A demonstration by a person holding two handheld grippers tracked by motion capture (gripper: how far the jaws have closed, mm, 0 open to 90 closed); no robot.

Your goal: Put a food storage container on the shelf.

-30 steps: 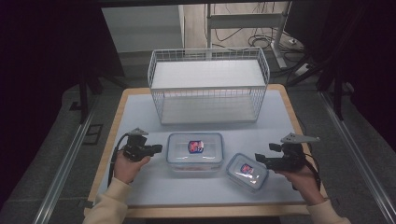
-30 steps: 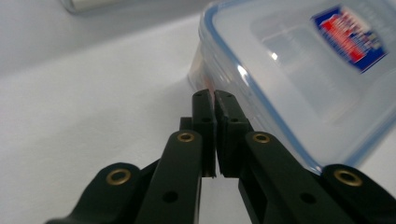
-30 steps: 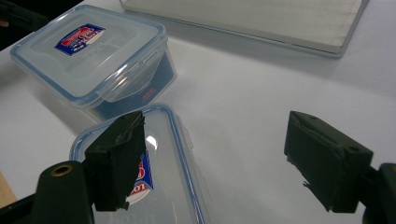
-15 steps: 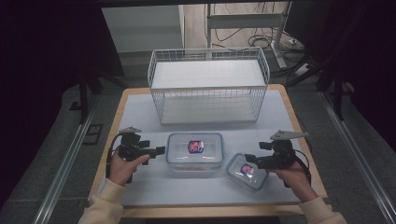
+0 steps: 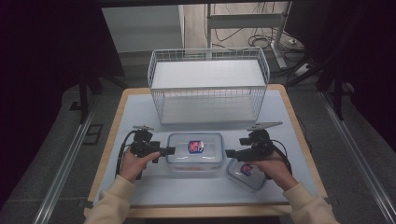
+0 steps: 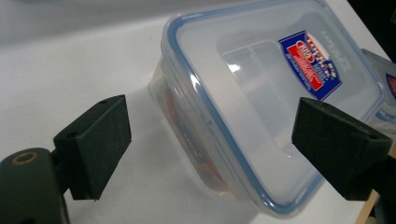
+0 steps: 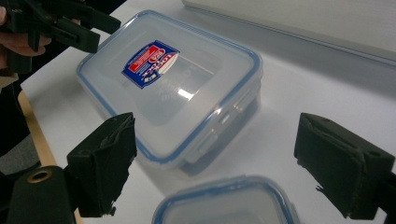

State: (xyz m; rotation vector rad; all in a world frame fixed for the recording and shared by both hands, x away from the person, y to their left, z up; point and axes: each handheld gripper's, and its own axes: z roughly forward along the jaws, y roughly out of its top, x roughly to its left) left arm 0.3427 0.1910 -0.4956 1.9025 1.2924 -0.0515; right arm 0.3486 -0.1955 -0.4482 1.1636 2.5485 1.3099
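Note:
A large clear lidded container (image 5: 194, 148) with a blue seal and a red-blue label sits at the table's front middle. A smaller one of the same kind (image 5: 246, 172) lies to its front right. My left gripper (image 5: 169, 150) points at the large container's left end. In the left gripper view its jaws have just been opening, and the left gripper (image 6: 212, 140) now stands open with the container (image 6: 261, 93) ahead, untouched. My right gripper (image 5: 229, 153) hovers over the small container, facing the large one's right end. It has also just been opening; the right gripper (image 7: 215, 165) holds nothing.
A white wire basket (image 5: 208, 86) stands behind the containers at the back of the pale table (image 5: 135, 109). Right gripper view: the small container (image 7: 224, 203) is below the jaws, and the other hand's gripper (image 7: 70, 23) is beyond the large container (image 7: 173, 88).
My right gripper has moved left, from beside the small container to above it, close to the large one. The left gripper drew back a little, then came in again to the large container's end.

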